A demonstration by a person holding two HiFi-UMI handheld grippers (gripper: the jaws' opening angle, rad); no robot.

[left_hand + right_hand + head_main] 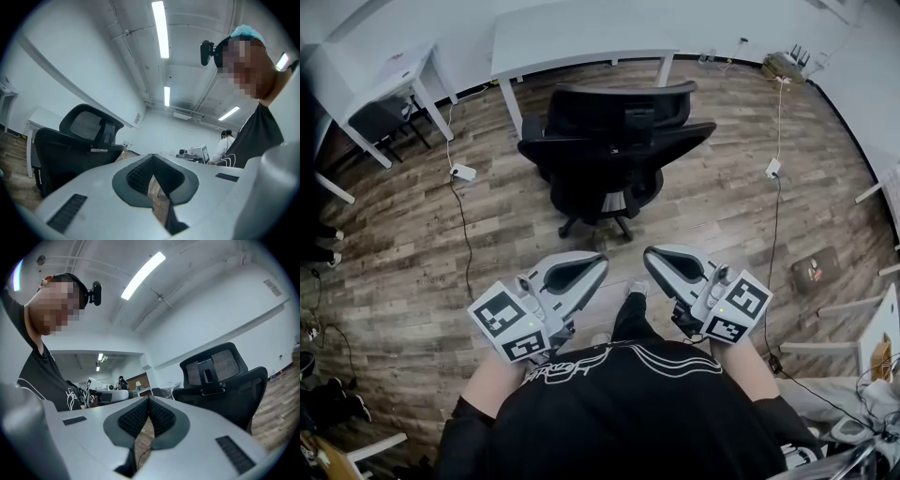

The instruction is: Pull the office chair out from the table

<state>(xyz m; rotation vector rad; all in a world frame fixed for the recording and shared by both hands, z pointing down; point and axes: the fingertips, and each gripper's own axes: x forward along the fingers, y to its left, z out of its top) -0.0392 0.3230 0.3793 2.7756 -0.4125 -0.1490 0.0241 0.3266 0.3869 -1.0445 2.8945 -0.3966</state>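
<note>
The black office chair stands on the wood floor just in front of the white table, its wheeled base out from under the tabletop. My left gripper and right gripper are held close to my body, an arm's reach short of the chair and touching nothing. Both are shut and empty, with their tips pointing toward each other. In the left gripper view the chair is at the left, beyond the shut left gripper. In the right gripper view the chair's mesh back is at the right, beyond the shut right gripper.
A small white desk with a dark chair under it stands at the far left. Power adapters with cables lie on the floor at left and right. A dark box and white furniture are at the right. Another person stands far off.
</note>
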